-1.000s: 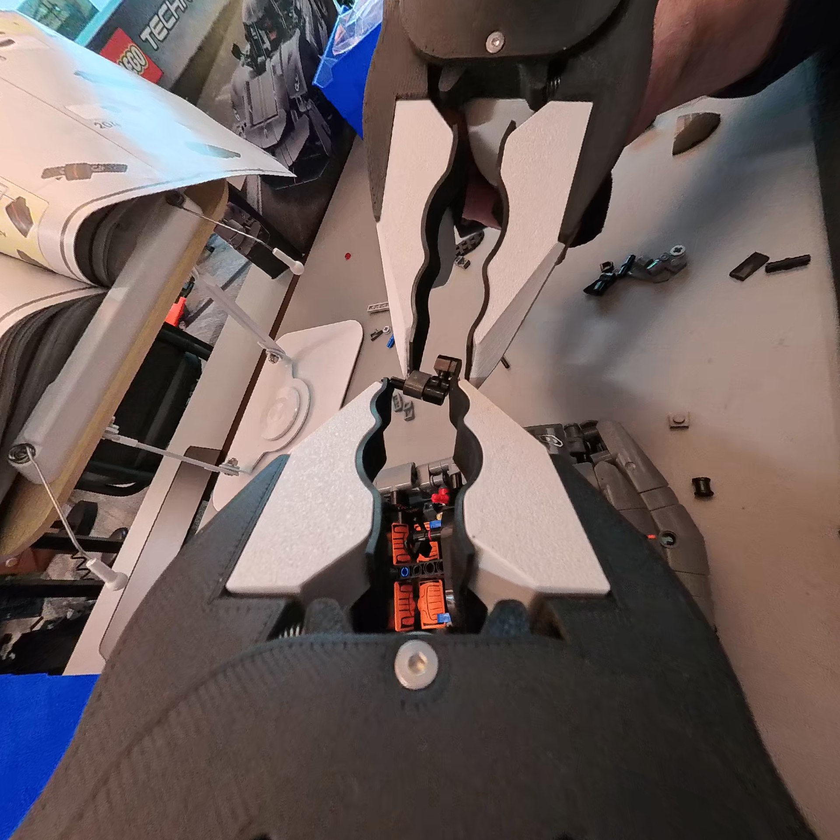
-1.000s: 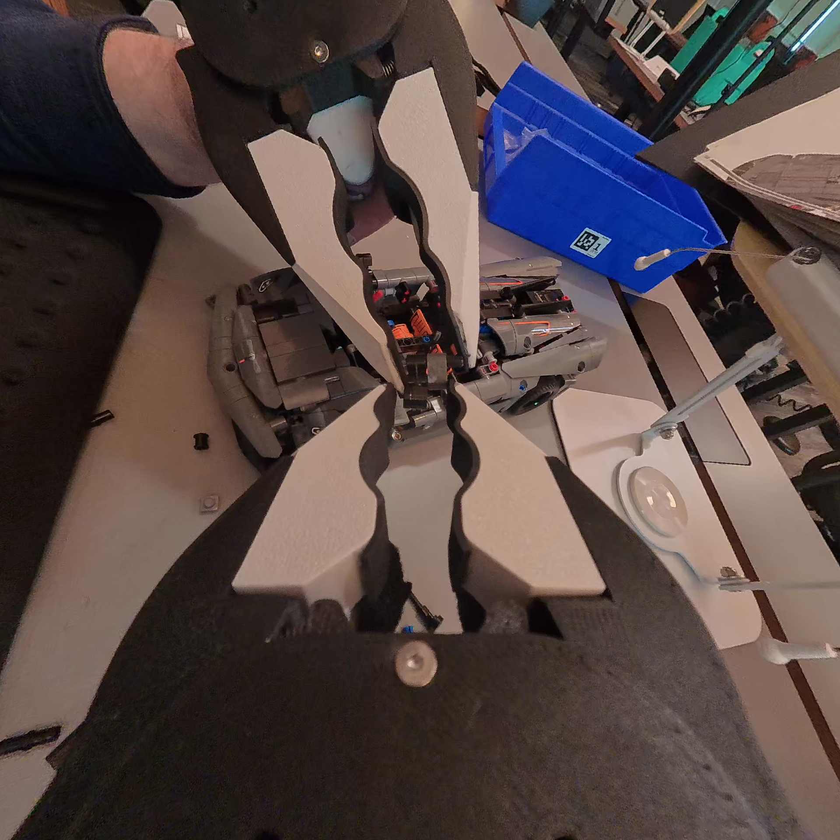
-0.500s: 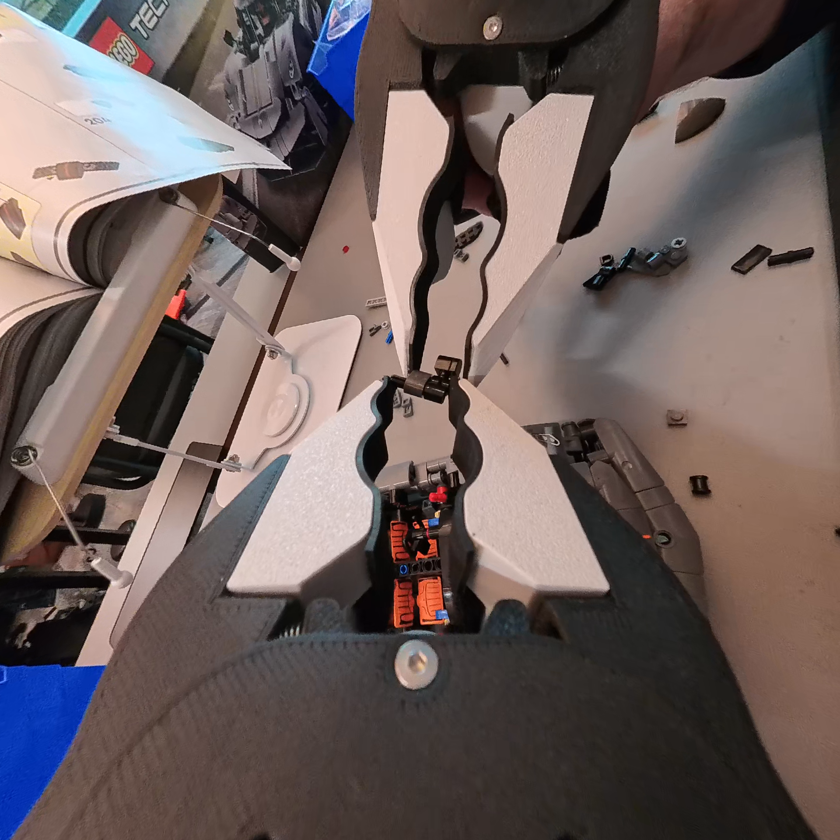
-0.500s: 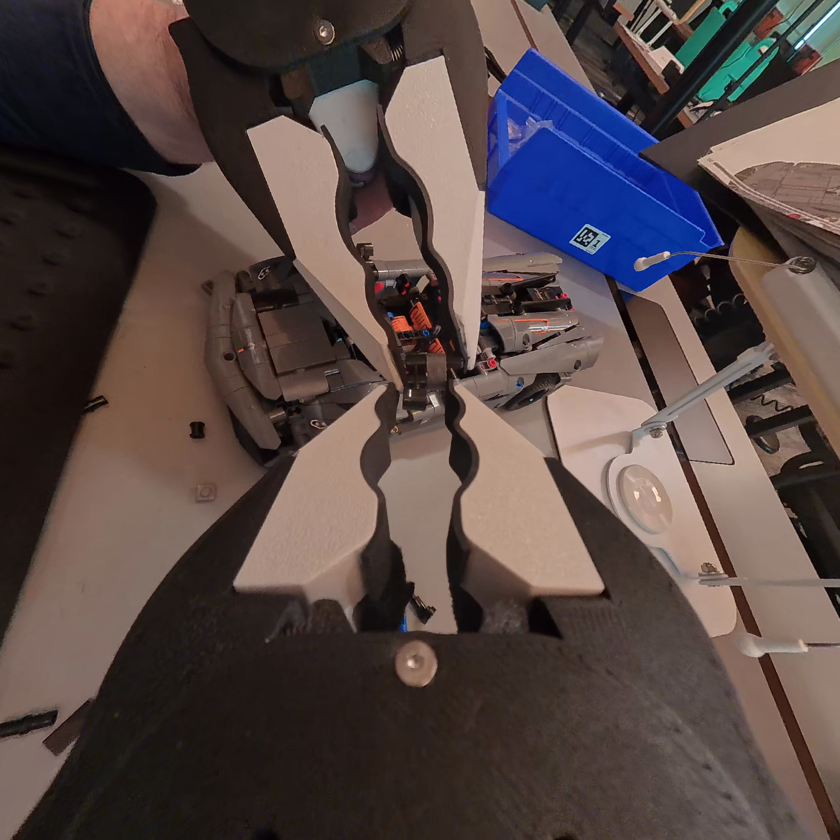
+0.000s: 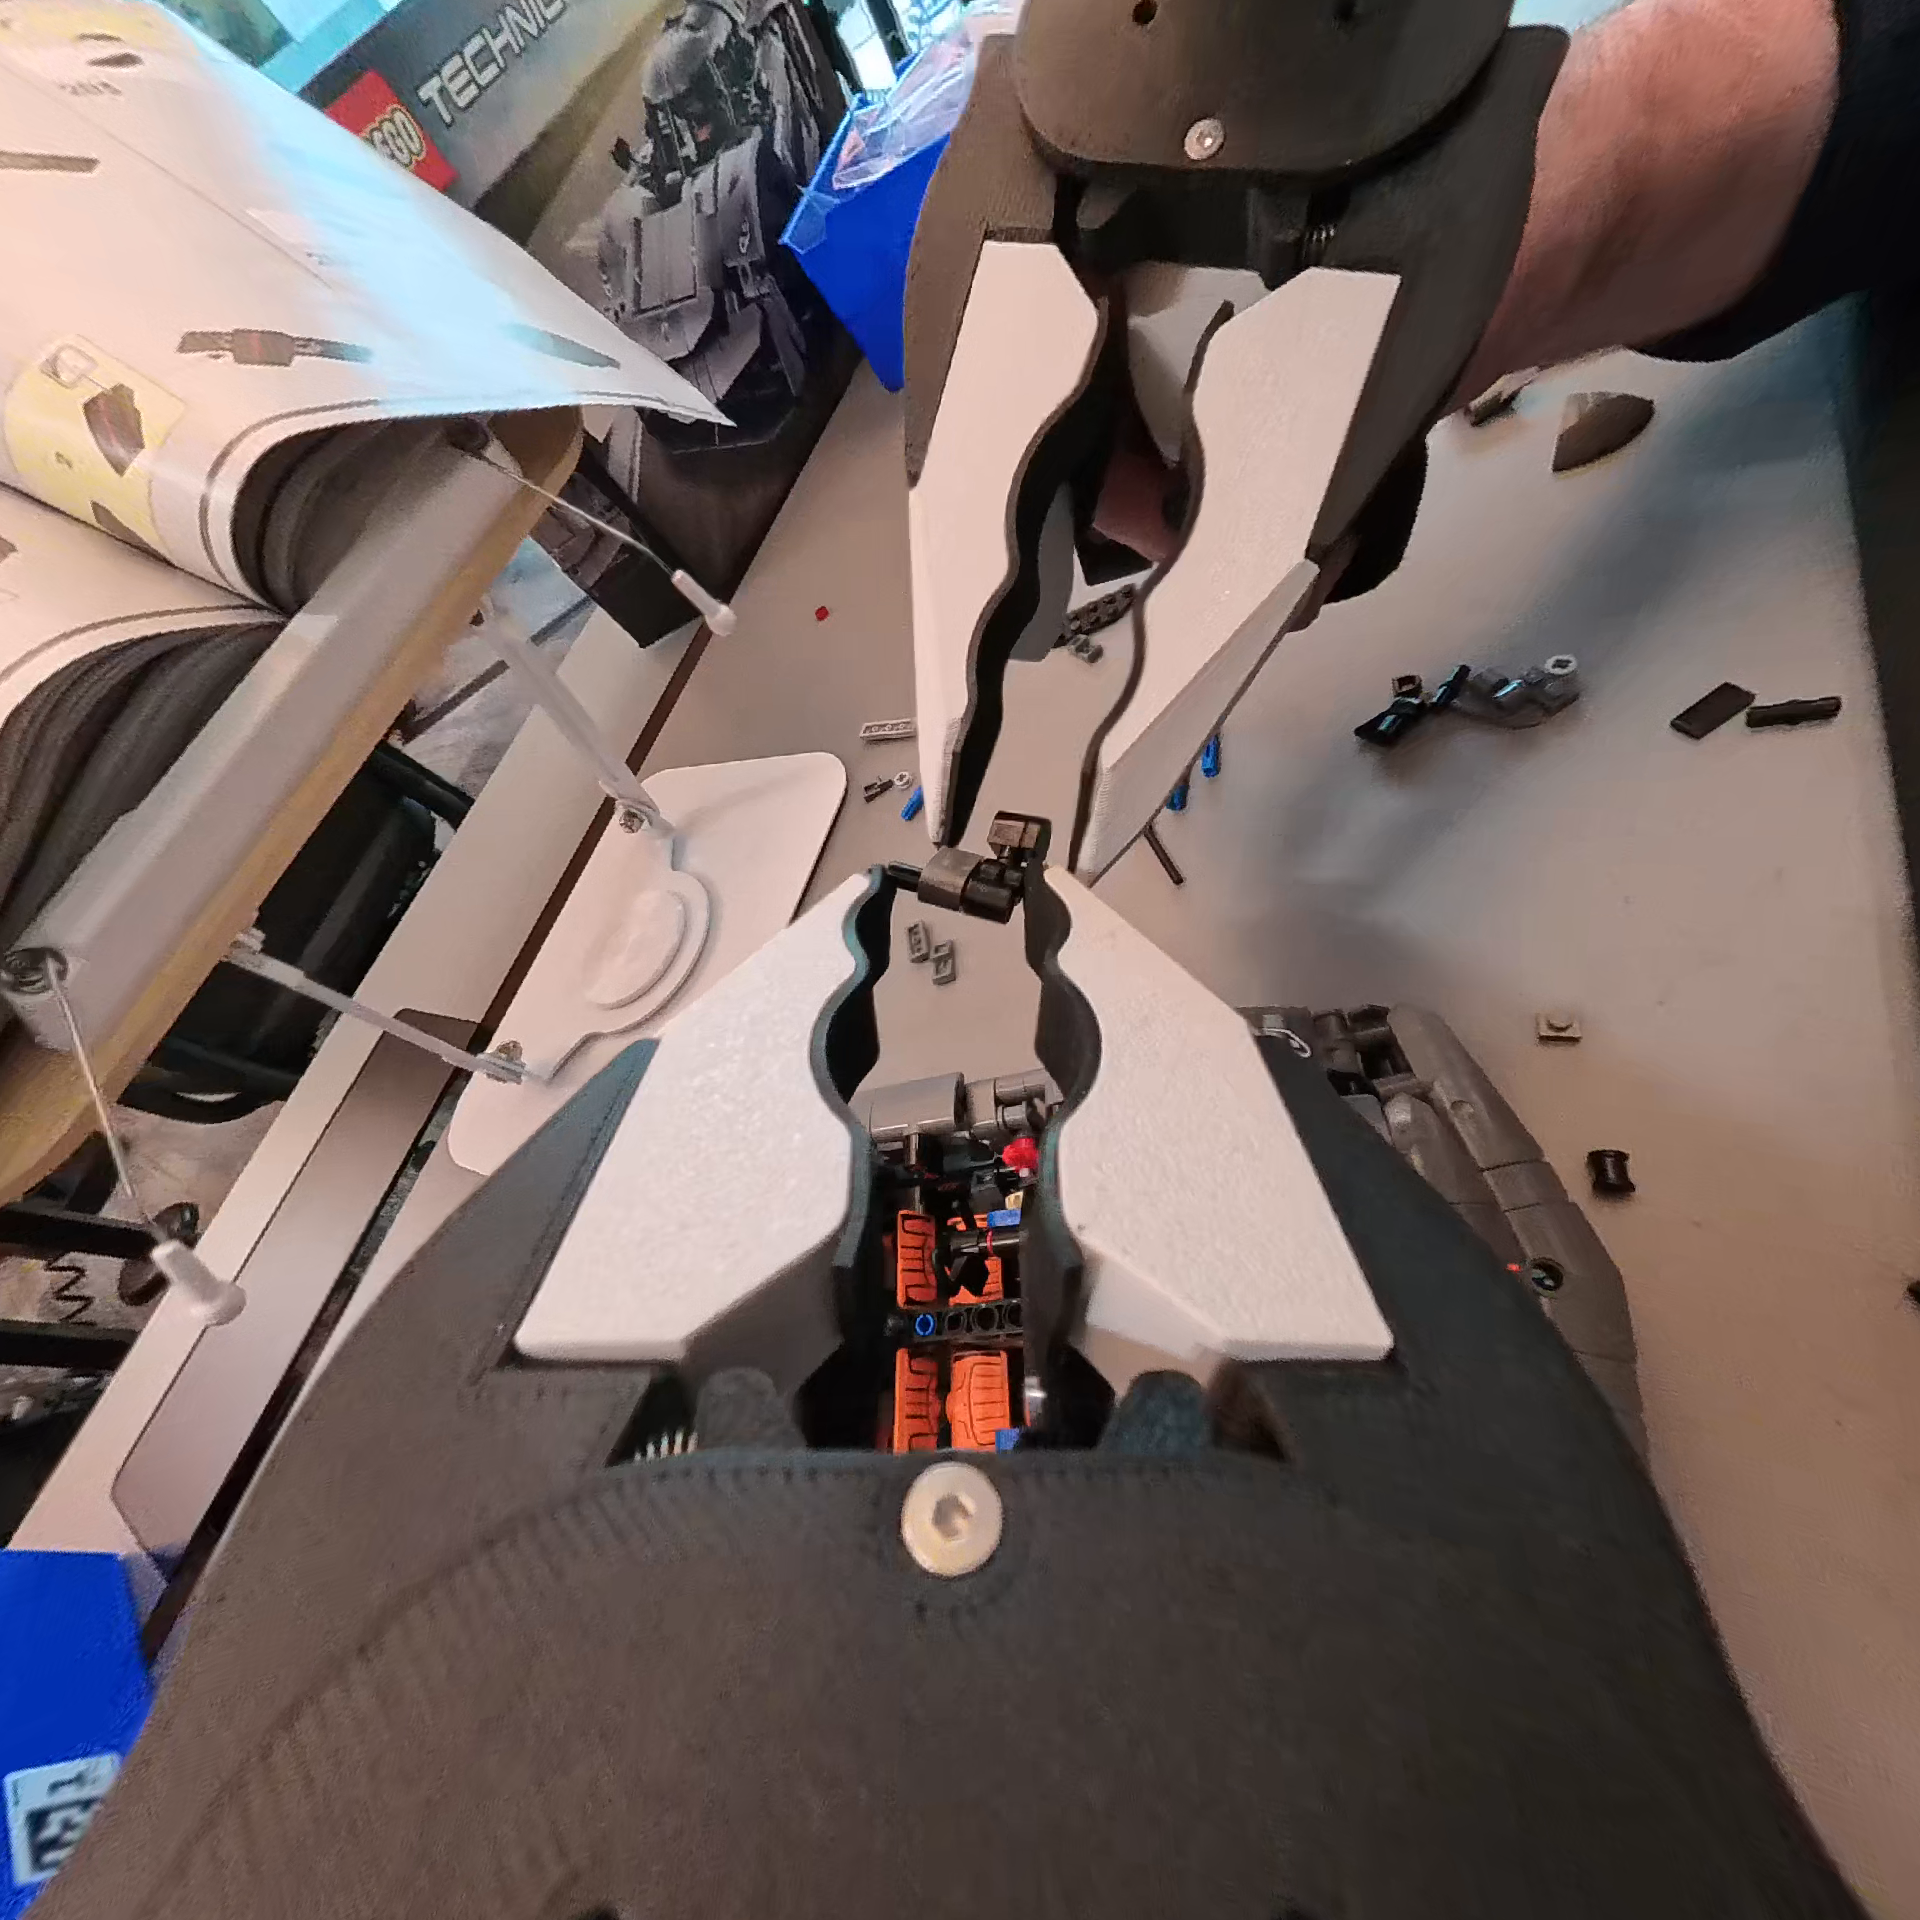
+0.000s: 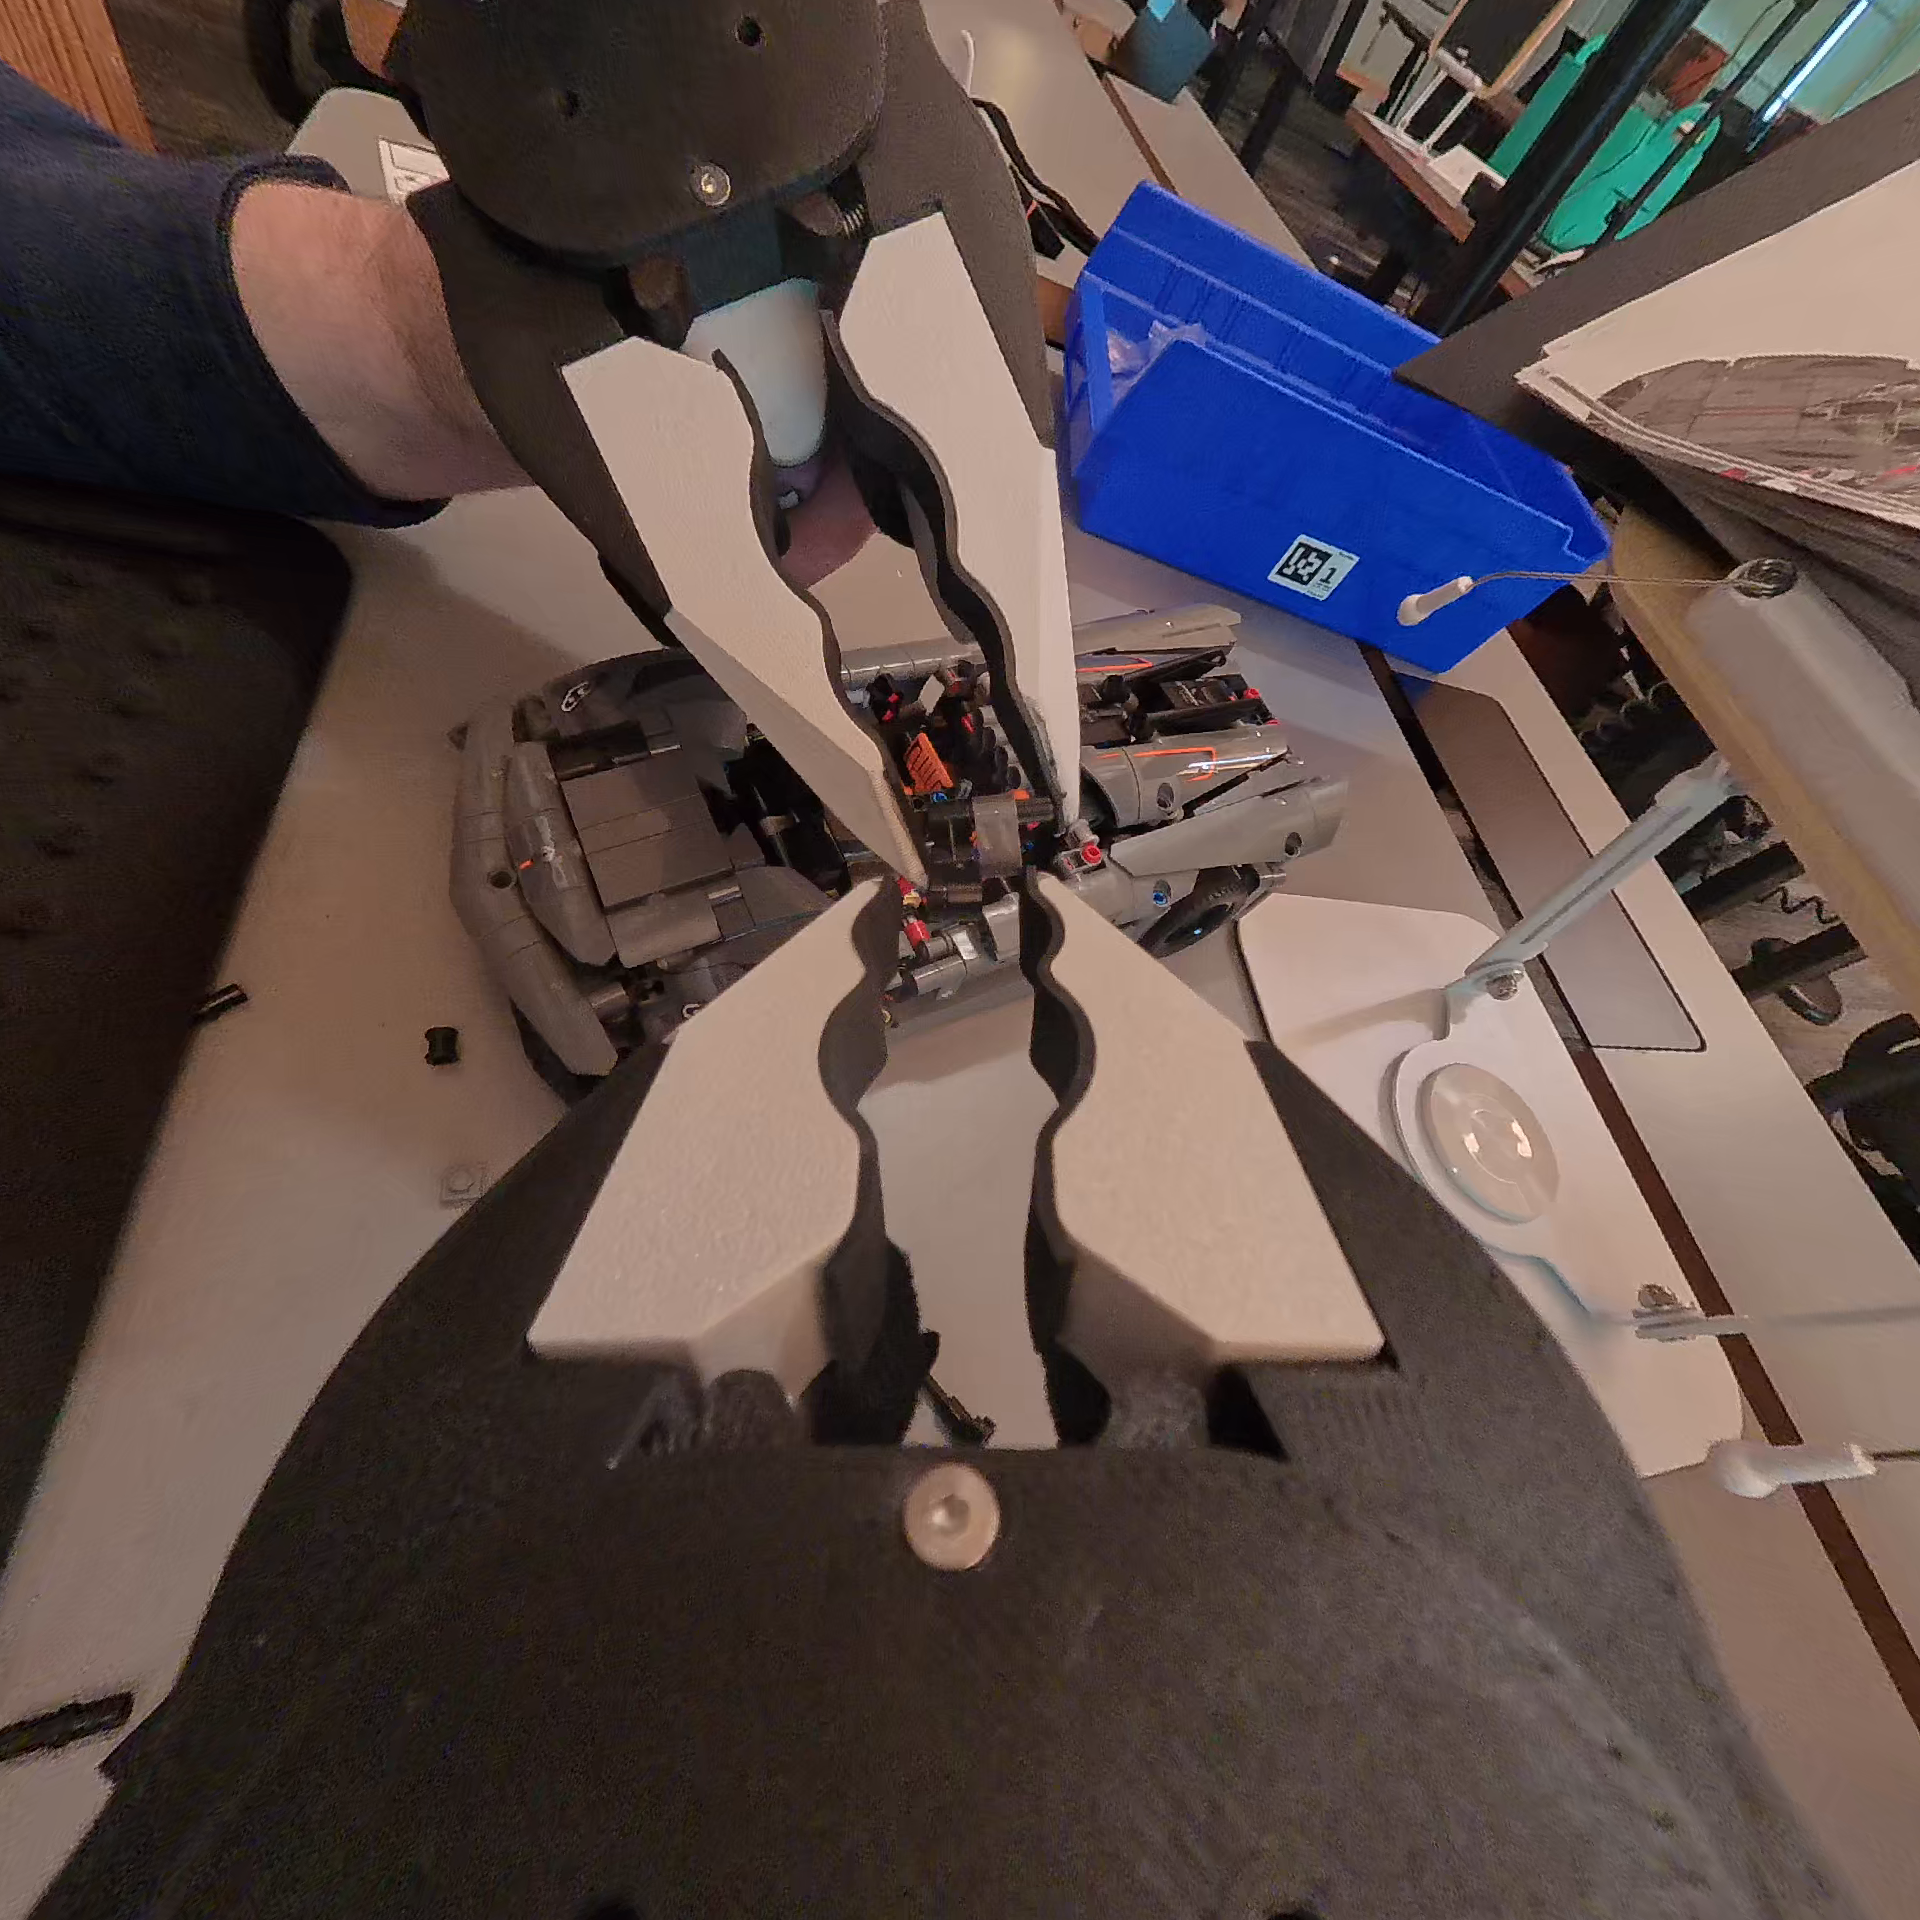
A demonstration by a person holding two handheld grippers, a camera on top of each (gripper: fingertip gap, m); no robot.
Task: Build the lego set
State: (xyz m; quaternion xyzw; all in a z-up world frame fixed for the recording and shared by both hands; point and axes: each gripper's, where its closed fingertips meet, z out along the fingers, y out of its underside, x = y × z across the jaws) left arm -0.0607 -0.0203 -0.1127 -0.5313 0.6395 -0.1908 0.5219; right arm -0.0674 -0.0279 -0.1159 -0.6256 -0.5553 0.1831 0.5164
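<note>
My left gripper is shut on a small black connector piece at its fingertips. It holds the piece above the grey lego car, whose orange seats show between its fingers. My right gripper is open and meets the left gripper tip to tip. Its two tips stand on either side of the piece's upper end, with a gap on both sides. In the right wrist view the left gripper comes down from the top with the black piece over the car's open middle.
A blue bin stands behind the car. An instruction booklet lies on a stand at the left, with a white magnifier base below it. Loose small parts lie scattered on the table. A dark mat lies beside the car. The tips of both grippers are at nearly the same place.
Both grippers keep their tip-to-tip pose with the black piece still in the left one. Both views have shifted slightly over the table.
</note>
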